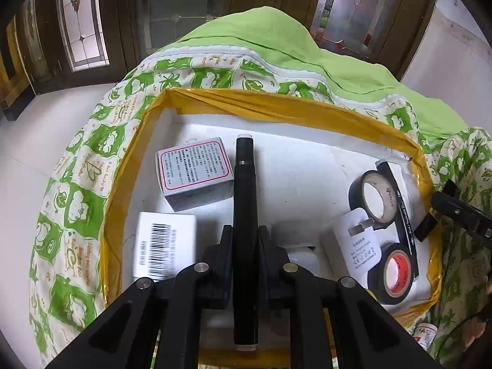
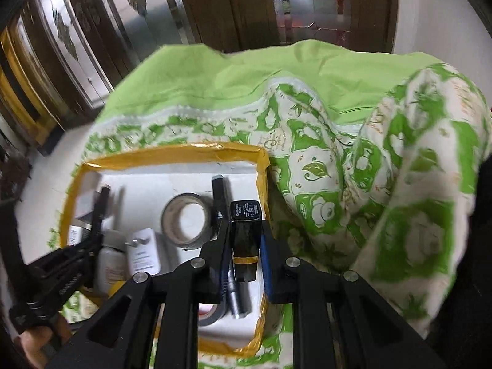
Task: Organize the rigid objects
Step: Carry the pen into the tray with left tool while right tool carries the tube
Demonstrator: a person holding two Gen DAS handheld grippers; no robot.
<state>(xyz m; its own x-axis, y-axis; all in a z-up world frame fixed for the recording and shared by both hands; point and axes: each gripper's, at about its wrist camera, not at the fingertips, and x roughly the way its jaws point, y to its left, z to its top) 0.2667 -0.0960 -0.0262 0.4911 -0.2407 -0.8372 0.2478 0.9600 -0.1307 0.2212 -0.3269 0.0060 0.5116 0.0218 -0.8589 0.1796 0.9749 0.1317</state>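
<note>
My left gripper [image 1: 245,232] is shut on a long black marker [image 1: 244,178] that points forward over a white foam box with a yellow-taped rim [image 1: 246,100]. In the box lie a pink-bordered carton [image 1: 195,172], a barcode carton [image 1: 164,246], a white charger plug [image 1: 361,246] and two tape rolls [image 1: 376,198]. My right gripper [image 2: 246,227] is shut on a black lipstick with a gold band [image 2: 244,240], above the box's right side [image 2: 261,166]. It also shows at the box's right rim in the left wrist view as the right gripper [image 1: 446,207].
The box rests on a green-and-white patterned quilt [image 2: 323,169] with a plain green sheet [image 1: 276,33] behind. A black pen [image 2: 220,203], a grey tape roll [image 2: 187,220], a white bottle [image 2: 112,258] and the left gripper [image 2: 77,252] fill the box's interior. Dark wood-and-glass doors [image 1: 86,24] stand beyond.
</note>
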